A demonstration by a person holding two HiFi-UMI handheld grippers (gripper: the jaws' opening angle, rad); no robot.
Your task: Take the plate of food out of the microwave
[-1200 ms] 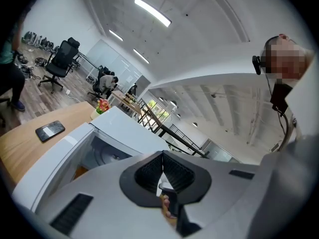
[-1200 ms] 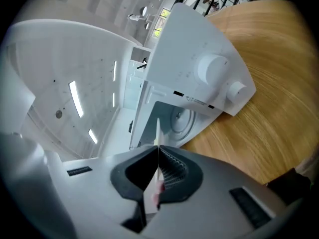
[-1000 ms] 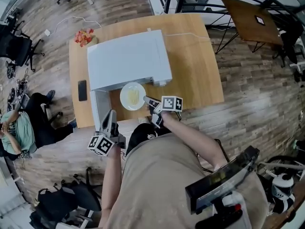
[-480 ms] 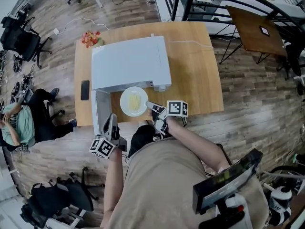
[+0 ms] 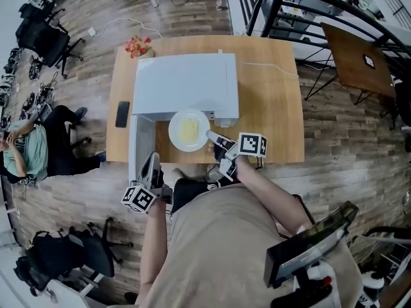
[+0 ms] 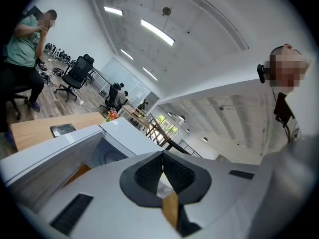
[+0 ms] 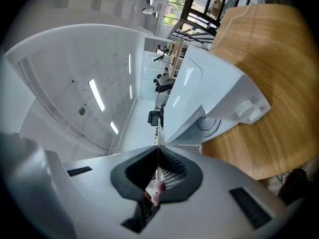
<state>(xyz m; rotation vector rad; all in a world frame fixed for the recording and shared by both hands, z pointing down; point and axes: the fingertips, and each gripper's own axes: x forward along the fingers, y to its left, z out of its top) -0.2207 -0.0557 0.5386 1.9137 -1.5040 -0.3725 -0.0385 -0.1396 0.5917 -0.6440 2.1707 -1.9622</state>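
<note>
Before the microwave [image 5: 186,85], the right gripper [image 5: 214,136] (jaws clamped) holds the plate [image 5: 188,130].

wear: beige short-sleeved T-shirt [image 5: 212,249] | left gripper [image 5: 150,158]: pale grey moulded shell, black ribbed pads, white cube with black square markers [image 5: 138,196] at the hand | right gripper [image 5: 212,136]: same grey shell, black pads, matching marker cube [image 5: 252,144]

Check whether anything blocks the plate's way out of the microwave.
Nothing visible does. The right gripper holds the plate by its rim, just in front of the microwave; the open door stands off to the plate's left.
</note>
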